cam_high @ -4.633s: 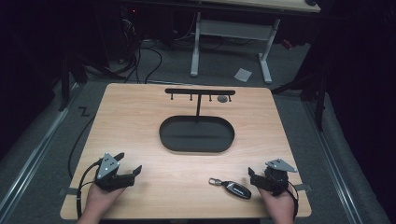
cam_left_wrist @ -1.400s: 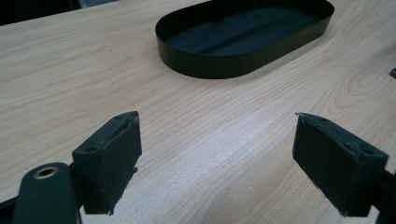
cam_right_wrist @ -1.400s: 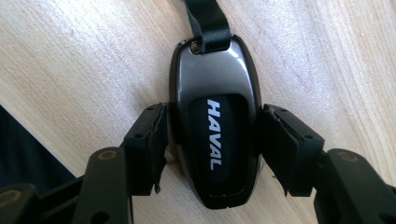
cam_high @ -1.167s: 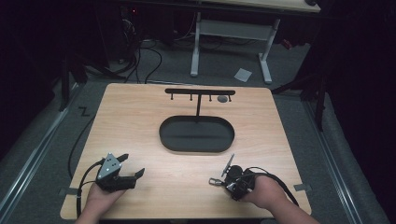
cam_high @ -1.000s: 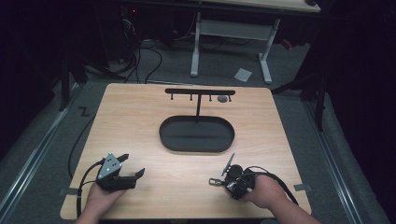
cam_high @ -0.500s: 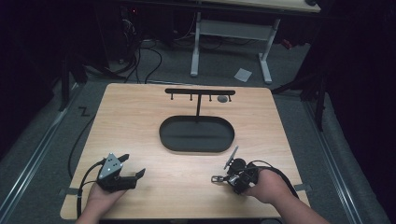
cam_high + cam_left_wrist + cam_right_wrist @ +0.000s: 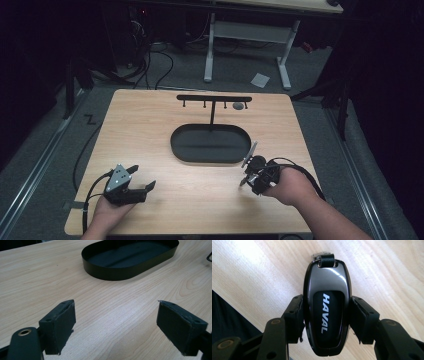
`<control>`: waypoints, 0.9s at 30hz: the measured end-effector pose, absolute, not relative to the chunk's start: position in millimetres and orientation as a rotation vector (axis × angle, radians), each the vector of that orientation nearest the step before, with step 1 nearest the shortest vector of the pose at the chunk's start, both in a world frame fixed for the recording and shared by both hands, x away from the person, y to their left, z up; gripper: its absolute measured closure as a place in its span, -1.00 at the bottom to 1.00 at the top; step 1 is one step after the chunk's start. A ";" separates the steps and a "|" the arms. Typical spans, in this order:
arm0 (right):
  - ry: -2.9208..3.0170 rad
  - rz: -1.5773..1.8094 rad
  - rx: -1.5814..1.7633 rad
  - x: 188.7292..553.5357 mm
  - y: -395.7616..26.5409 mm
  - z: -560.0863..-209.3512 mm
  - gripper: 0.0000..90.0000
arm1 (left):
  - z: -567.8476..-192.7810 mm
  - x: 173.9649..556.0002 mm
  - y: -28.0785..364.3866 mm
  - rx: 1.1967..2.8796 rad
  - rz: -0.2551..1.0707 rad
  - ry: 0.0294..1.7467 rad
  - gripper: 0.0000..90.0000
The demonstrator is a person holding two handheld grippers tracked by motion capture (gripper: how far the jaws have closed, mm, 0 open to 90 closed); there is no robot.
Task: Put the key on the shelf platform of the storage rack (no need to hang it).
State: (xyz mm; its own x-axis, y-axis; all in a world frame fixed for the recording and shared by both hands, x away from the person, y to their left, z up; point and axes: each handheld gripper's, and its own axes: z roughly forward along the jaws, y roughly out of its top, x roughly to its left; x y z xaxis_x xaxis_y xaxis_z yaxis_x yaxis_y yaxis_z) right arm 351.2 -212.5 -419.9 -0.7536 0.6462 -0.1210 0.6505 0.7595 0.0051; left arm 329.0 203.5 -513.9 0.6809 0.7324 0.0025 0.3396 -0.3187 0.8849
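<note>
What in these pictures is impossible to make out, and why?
- Key fob: its underside and lower end, hidden by the right gripper in the right gripper view.
- Small round thing near the hook rack: too small in the high view.
- Oval tray: far end cut off in the left gripper view.

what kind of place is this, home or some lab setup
Most likely a lab or recording workspace, not a home. A bare wooden table holds just a black tray and a hook rack, lit against dark surroundings. Loose cables run over the grey floor behind it, beside a desk frame.
</note>
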 end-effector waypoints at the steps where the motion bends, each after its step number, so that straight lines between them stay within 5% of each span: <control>1: 2.834 -0.058 1.051 354.2 -212.2 -417.3 0.09 | -513.8 329.0 203.8 1.920 0.509 0.835 -0.64; 27: 2.776 0.051 1.258 423.8 -195.2 -378.4 0.09 | -512.8 329.8 206.3 1.911 0.506 0.831 -0.64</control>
State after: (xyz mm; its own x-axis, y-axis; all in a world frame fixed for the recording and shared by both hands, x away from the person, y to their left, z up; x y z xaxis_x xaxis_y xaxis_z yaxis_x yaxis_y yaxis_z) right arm 423.8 -195.2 -378.4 -0.6558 0.7516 -0.0708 0.7486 0.6595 0.0685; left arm 329.8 206.3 -512.8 0.6827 0.7307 -0.0011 0.3346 -0.3113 0.8895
